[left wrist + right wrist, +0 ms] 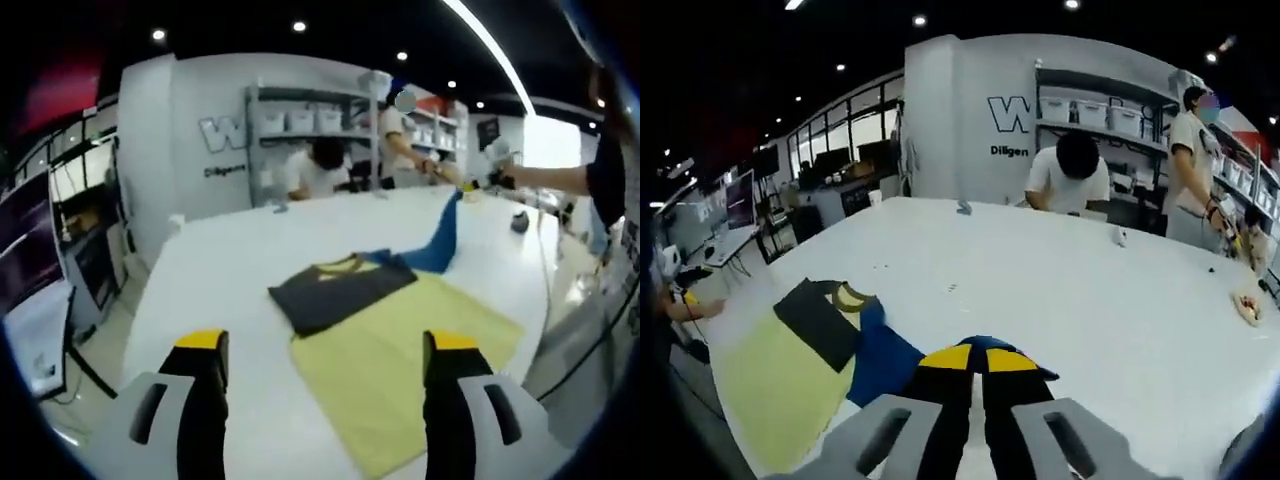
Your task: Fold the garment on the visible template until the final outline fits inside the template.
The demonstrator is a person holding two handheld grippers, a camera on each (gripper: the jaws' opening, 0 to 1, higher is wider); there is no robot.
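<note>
Your garment [345, 290]: dark grey body, yellow neck trim, blue sleeve [440, 238] rising toward 1 o'clock. Template [400, 365] under it: pale yellow-green sheet. Table [230, 260]: plain white. Your left gripper [328, 350]: black jaws, yellow tips, grey housing. Your right gripper [978, 360]: same black-and-yellow, blue cloth at tips. Wall at 12 o'clock: white, dark lettering [1008, 115].
</note>
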